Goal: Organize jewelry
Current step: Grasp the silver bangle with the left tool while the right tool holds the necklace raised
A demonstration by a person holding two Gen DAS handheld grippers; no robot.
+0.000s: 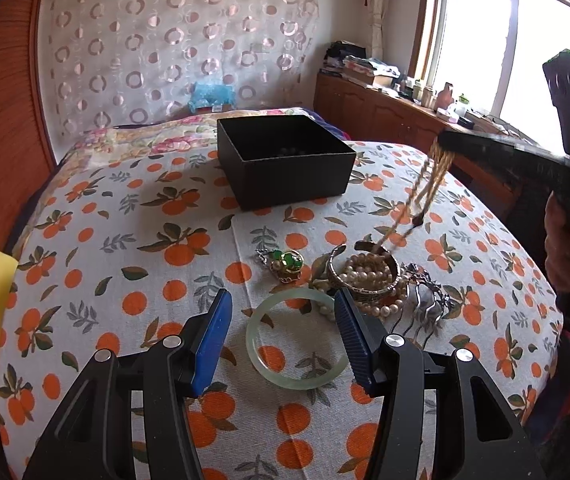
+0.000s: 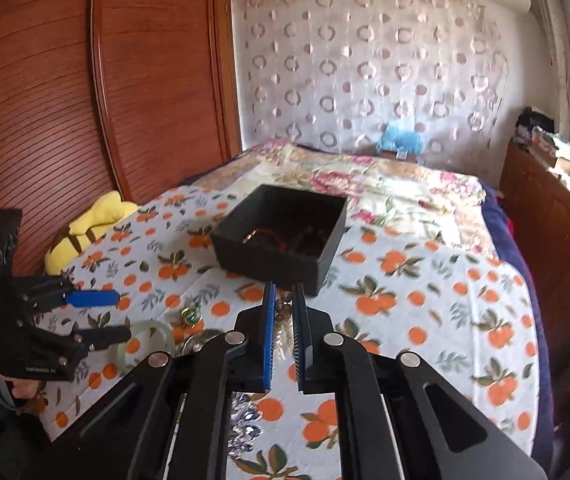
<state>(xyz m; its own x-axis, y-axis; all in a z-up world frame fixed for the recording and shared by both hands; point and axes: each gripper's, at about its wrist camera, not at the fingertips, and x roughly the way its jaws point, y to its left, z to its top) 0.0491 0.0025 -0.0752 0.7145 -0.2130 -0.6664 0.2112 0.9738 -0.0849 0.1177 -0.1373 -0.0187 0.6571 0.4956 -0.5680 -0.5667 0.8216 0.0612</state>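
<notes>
My right gripper point(image 2: 285, 293) is shut on a gold chain necklace point(image 1: 429, 188), which dangles from its tip point(image 1: 447, 142) above the jewelry pile. Under it lie a pearl necklace point(image 1: 367, 274) inside a metal cuff point(image 1: 395, 270), a silver hair comb point(image 1: 425, 310) and a green brooch point(image 1: 289, 263). My left gripper point(image 1: 283, 306) is open and hovers low over a pale jade bangle point(image 1: 295, 346) lying flat on the cloth, its pads off the bangle. The black box point(image 1: 293, 178) stands beyond the pile with dark pieces inside; from the right wrist the box point(image 2: 269, 258) is just ahead.
An orange-print cloth point(image 1: 125, 260) covers the bed, with a floral quilt point(image 2: 385, 184) behind. A yellow plush toy point(image 2: 93, 220) lies at the left edge by a wooden wardrobe point(image 2: 65, 100). A cluttered wooden cabinet point(image 1: 385, 108) runs under the window on the right.
</notes>
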